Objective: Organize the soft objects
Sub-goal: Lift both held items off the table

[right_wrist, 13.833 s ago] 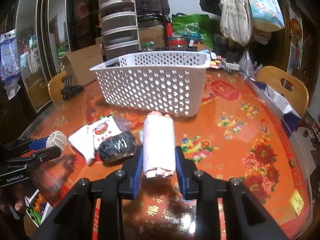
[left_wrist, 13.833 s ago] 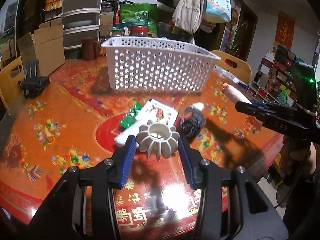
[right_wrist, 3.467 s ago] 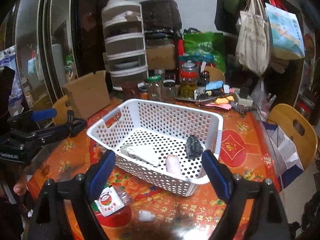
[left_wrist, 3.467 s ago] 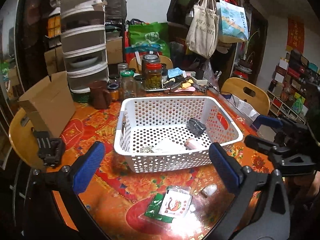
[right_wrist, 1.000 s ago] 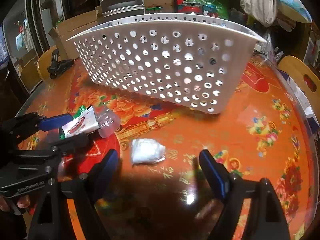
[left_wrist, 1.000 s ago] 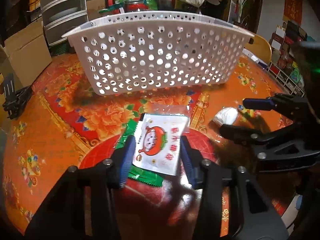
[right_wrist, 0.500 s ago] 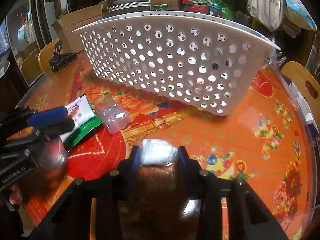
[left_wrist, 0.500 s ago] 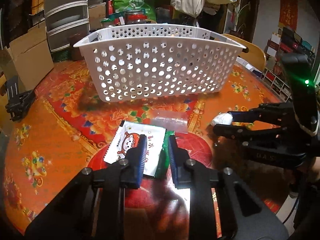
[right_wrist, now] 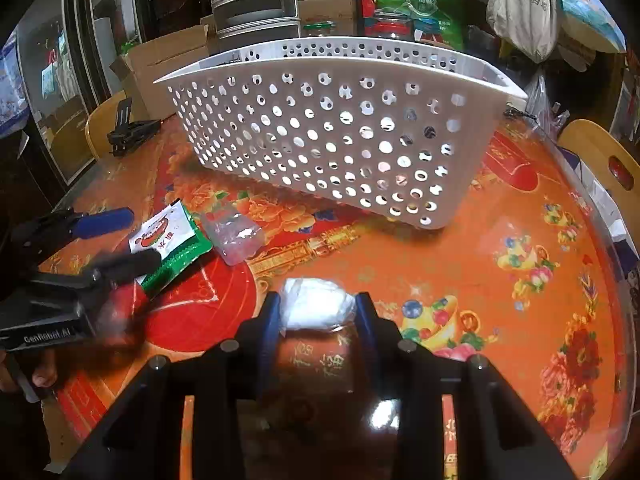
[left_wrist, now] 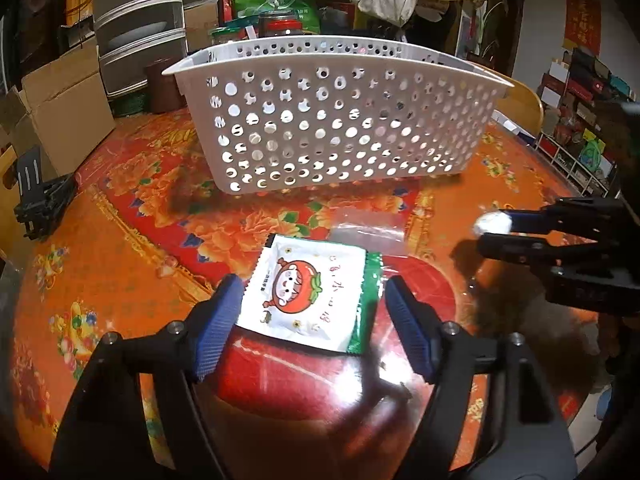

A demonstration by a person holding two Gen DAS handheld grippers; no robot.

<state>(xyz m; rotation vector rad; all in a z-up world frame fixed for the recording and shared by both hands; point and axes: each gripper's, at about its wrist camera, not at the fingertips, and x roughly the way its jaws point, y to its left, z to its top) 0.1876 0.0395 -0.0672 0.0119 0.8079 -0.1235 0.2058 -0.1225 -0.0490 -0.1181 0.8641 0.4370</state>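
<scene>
The white perforated basket (left_wrist: pixel 340 120) stands on the orange flowered bench (right_wrist: pixel 500 264). In front of the basket, the left tongs (left_wrist: pixel 314 326) are spread wide, their blue pads on either side of a white snack packet (left_wrist: pixel 308 292) printed with a red cartoon face; the packet lies flat on the bench, overlapping a green packet (left_wrist: pixel 366 308) beneath it. Whether the pads touch the packet cannot be told. A clear plastic bag (right_wrist: pixel 234 236) lies between the packets and the basket's front wall. To the right of the packets, still on the near side of the basket, the right tongs (right_wrist: pixel 318 312) are clamped on a small white crumpled wad (right_wrist: pixel 316 304), close over the bench. A black clamp stand (left_wrist: pixel 40 200) sits left of the basket.
</scene>
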